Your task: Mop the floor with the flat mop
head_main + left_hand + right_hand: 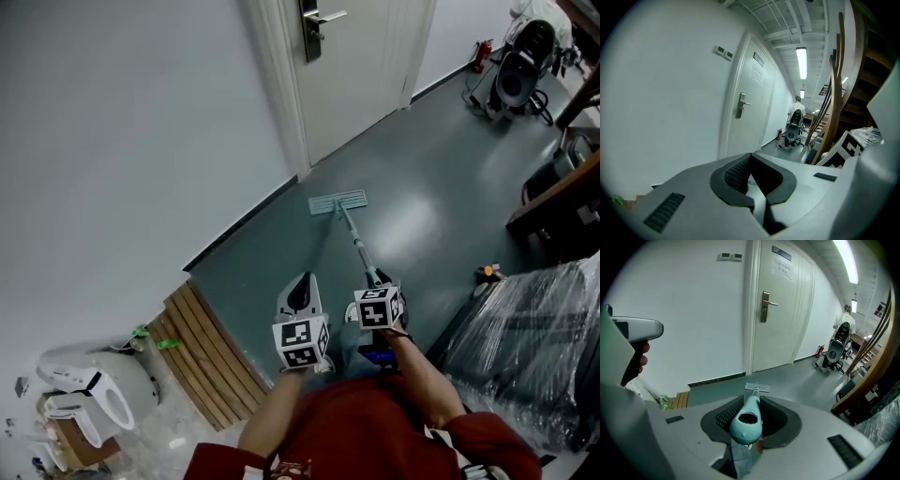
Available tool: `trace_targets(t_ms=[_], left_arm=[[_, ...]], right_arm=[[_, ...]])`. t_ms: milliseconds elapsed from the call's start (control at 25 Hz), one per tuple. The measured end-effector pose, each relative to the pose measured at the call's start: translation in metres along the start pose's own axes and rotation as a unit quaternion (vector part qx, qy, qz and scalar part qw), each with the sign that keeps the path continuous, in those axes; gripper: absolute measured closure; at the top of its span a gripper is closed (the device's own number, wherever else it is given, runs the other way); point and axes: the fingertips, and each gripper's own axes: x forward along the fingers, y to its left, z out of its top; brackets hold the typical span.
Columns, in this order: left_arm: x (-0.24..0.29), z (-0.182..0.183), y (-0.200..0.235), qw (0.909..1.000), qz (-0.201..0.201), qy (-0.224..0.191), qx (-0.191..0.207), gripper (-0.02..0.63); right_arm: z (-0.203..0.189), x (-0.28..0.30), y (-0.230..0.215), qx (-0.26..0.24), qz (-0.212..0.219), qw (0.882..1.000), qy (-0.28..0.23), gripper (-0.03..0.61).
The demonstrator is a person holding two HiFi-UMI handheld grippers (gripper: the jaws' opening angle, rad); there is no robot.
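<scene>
The flat mop's pale teal head [338, 202] lies flat on the grey floor [441, 206] near the white door [352, 66]. Its thin pole [359, 246] slopes back to my right gripper [378, 307], which is shut on the teal handle end [746, 420]; in the right gripper view the mop head [757, 387] shows beyond the jaws. Just left of it my left gripper [302, 339] hovers beside the pole, apart from it. In the left gripper view its jaws [754, 176] are closed together with nothing between them.
A white wall [122, 141] runs along the left, with a wooden slatted platform [202, 361] and a white toilet seat [89, 403] below it. Plastic-wrapped goods [534, 347] stand right. A machine [520, 66] and a person [797, 110] are down the corridor.
</scene>
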Motion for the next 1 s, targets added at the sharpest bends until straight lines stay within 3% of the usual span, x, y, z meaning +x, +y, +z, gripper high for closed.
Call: trace_targets(t_ms=[320, 1000], left_arm=[[0.068, 0.031, -0.015, 0.9997, 0.022, 0.012, 0.005, 0.598], [0.150, 0.066, -0.038, 0.9992, 0.036, 0.013, 0.012, 0.598]], right_arm=[[0.052, 0.043, -0.040, -0.004, 0.022, 1.000, -0.001, 0.462], [0.095, 0.097, -0.100, 0.001, 0.036, 0.999, 0.004, 0.462]])
